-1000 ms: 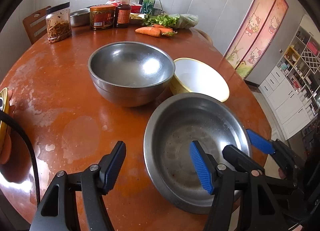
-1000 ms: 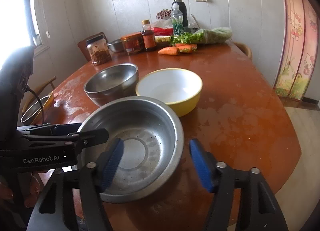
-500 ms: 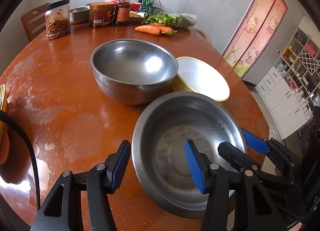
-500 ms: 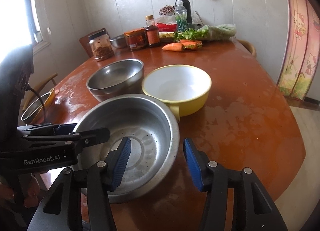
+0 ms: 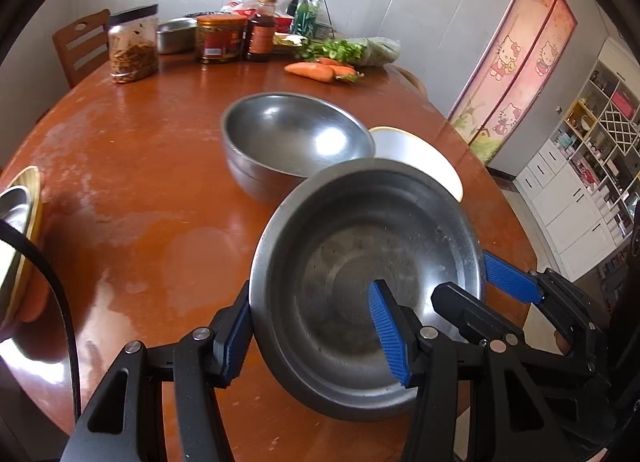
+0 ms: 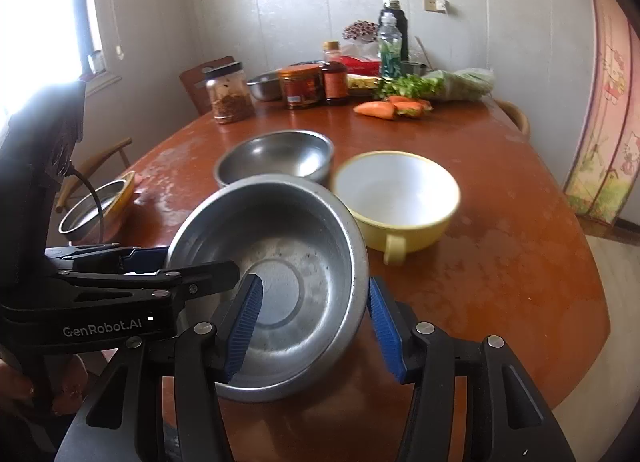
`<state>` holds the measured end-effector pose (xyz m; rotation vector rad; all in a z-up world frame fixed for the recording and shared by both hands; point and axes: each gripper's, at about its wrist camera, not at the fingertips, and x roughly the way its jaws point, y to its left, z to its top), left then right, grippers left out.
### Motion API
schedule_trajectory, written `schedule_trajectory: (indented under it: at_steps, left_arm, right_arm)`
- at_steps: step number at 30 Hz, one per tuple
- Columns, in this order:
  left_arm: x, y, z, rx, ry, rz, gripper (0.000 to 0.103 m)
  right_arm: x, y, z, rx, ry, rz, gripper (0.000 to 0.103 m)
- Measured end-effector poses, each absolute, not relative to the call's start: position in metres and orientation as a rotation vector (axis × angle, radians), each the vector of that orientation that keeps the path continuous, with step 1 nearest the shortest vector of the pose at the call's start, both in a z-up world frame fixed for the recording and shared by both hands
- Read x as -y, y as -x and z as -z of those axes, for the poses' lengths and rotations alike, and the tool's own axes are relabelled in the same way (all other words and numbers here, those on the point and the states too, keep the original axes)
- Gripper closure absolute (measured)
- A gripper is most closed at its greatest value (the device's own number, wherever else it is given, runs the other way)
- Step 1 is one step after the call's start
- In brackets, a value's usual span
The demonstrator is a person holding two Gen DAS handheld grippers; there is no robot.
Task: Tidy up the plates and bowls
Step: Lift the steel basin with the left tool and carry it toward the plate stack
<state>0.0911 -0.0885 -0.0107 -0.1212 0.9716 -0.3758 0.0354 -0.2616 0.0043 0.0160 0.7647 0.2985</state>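
Both my grippers pinch the wide steel basin: left gripper at lower centre, right gripper likewise. Its far rim overlaps the steel bowl and yellow bowl; bare table lies right.

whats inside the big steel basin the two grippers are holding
No food or dishes show inside the steel basin: bare metal with dark specks. One blue finger of the left gripper and one of the right gripper reach inside, hiding strips of its wall.

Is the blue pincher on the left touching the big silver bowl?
Touching. In the left wrist view, the left gripper pinches the silver bowl's rim between its blue fingers.
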Motion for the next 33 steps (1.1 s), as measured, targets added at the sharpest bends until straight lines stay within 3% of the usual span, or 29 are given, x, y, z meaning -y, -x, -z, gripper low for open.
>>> schedule_trajectory:
  at_steps: [33]
  left_arm:
    - [0.013, -0.080, 0.019, -0.954, 0.131, 0.250, 0.046]
  right_arm:
    - [0.180, -0.036, 0.006, -0.812, 0.066, -0.428, 0.046]
